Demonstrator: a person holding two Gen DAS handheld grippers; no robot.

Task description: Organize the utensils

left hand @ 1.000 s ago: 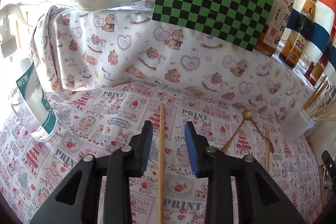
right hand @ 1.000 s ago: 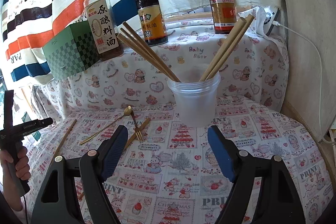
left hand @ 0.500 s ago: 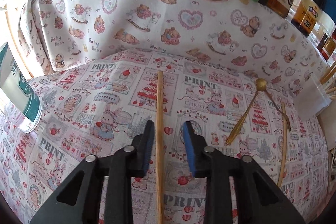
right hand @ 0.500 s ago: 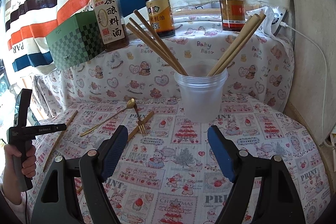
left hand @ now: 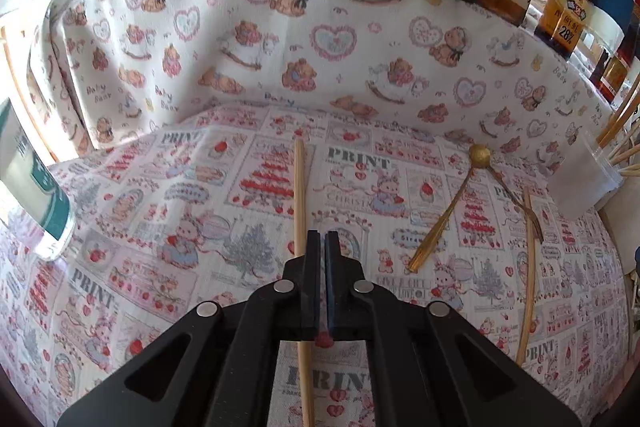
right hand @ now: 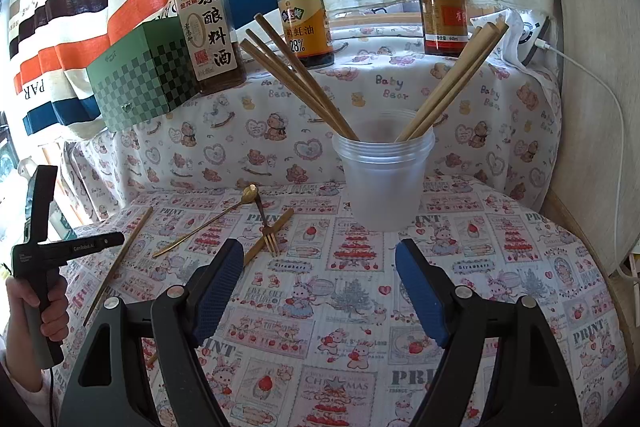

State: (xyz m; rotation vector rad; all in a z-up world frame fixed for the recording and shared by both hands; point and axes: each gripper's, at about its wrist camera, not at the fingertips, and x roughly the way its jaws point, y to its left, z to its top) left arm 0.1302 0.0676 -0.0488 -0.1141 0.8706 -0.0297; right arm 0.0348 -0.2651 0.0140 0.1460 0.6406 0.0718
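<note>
A long wooden chopstick (left hand: 298, 195) lies on the printed cloth. My left gripper (left hand: 322, 233) hangs over it with the jaws closing to a thin slit. The stick runs under the left finger, and I see none of it in the slit. To the right lie a gold spoon (left hand: 448, 219), a gold fork (left hand: 516, 203) and a second chopstick (left hand: 530, 267). My right gripper (right hand: 319, 247) stands open and empty before a clear plastic cup (right hand: 384, 187) that holds several chopsticks. The spoon (right hand: 208, 227) and fork (right hand: 268, 231) lie left of the cup.
Three sauce bottles (right hand: 208, 27) and a green checkered box (right hand: 140, 75) stand on the raised ledge behind. A spray bottle (left hand: 32, 187) stands at the far left. A white cable (right hand: 600, 99) hangs at the right wall. A person's hand (right hand: 44, 307) holds the left gripper's handle.
The left jaws have come together from well apart to nearly touching, and that gripper has sunk closer to the cloth. The right gripper has kept still.
</note>
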